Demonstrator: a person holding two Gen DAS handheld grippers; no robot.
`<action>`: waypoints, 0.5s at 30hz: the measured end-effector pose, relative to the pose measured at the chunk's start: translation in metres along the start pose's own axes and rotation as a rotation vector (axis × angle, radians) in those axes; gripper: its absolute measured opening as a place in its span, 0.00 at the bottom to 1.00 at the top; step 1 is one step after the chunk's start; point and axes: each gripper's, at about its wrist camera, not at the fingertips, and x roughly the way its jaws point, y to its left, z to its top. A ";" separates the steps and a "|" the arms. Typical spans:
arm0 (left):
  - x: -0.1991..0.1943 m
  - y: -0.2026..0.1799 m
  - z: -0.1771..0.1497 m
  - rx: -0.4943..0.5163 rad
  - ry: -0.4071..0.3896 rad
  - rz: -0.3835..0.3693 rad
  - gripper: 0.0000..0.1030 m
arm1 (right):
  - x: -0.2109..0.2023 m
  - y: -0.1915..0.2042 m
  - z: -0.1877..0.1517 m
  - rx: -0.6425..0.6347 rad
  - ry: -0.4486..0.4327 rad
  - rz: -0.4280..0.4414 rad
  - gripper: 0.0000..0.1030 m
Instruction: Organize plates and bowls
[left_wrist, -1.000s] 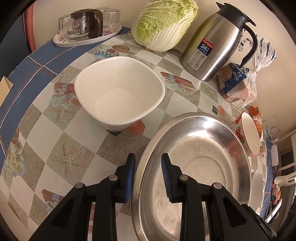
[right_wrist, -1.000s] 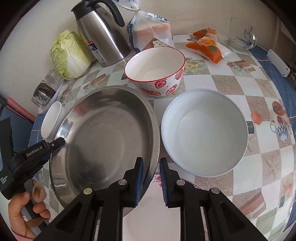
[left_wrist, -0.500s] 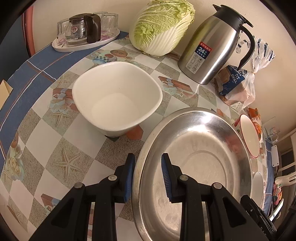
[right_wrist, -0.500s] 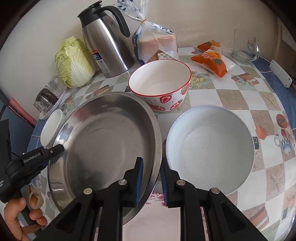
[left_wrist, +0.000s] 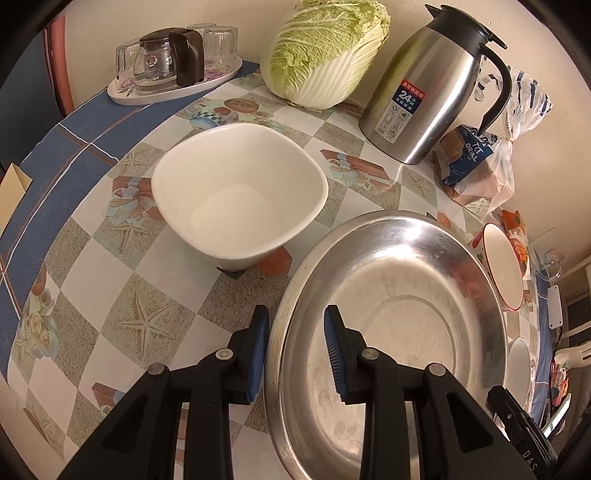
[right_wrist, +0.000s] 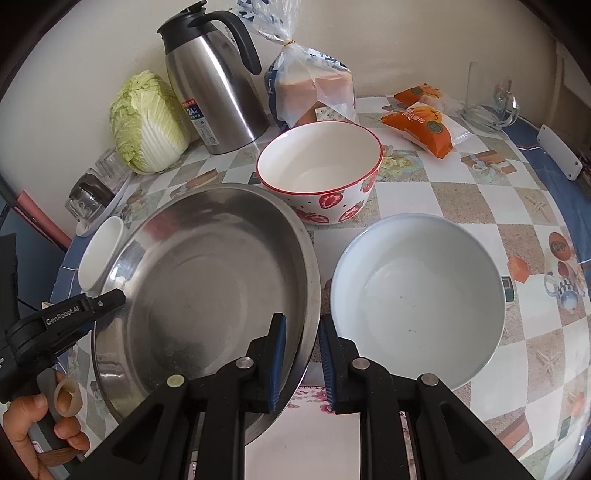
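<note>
Two fisheye views are given, each taken from a handheld gripper and directed forward and steeply downward along its two fingers onto a patterned table (left_wrist: 110, 280). The left wrist view is taken from close above the left rim of the steel basin (left_wrist: 388, 332), with the wall at the far edge. The right wrist view is taken from close above the opposite rim of the same basin (right_wrist: 207, 280), facing the same wall. Shared by both views are the basin, the steel jug (left_wrist: 432, 92) (right_wrist: 214, 96), the cabbage (left_wrist: 325, 51) (right_wrist: 144, 125) and the strawberry bowl (left_wrist: 504, 269) (right_wrist: 321, 173). The left gripper (right_wrist: 62, 321) is seen at the left margin of the right wrist view.
</note>
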 end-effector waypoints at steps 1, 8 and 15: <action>-0.002 0.000 0.000 0.002 -0.003 0.001 0.31 | -0.001 0.000 0.000 0.002 0.000 0.001 0.20; -0.015 -0.005 0.002 0.031 -0.015 0.020 0.37 | -0.015 -0.001 0.002 0.005 -0.015 -0.022 0.20; -0.018 -0.014 0.000 0.083 -0.001 0.053 0.59 | -0.025 -0.002 0.005 -0.001 -0.028 -0.065 0.33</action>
